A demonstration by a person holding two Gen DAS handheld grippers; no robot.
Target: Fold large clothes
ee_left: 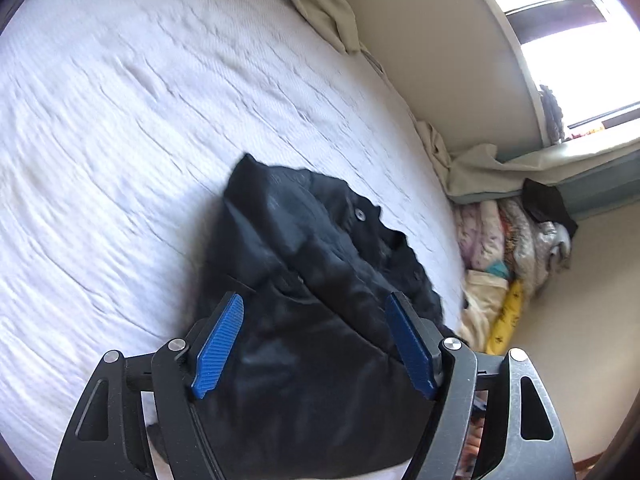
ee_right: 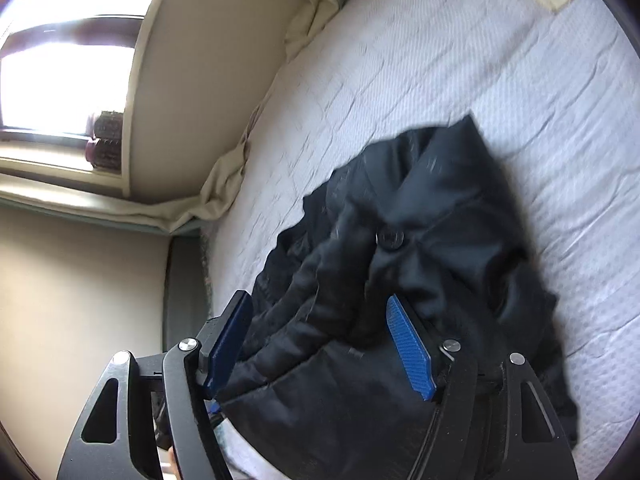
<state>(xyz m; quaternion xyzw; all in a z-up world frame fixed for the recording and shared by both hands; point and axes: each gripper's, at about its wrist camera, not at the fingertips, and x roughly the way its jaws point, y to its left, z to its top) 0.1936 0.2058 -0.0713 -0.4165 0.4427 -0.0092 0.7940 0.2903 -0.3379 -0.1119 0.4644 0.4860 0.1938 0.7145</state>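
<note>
1. Left wrist view looks down close over the white quilted bed (ee_left: 160,120), wall and window at right.
2. Right wrist view, equally close, has them at left.
3. Both share the crumpled black padded jacket (ee_left: 312,248) (ee_right: 420,248).

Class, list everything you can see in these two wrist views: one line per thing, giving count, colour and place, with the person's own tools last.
Jacket: one, black, crumpled with a button showing, on the bed near its edge.
Bed cover: one, white, textured, spread over the mattress.
Sheet: one, cream, bunched between bed and wall.
Pile of clothes: one, mixed pastel colours, in the corner beside the bed.
Window: one, bright, in the beige wall.
Left tongs: one, black with blue pads, open above the jacket.
Right tongs: one, black with blue pads, open, jacket fabric between the fingers.
</note>
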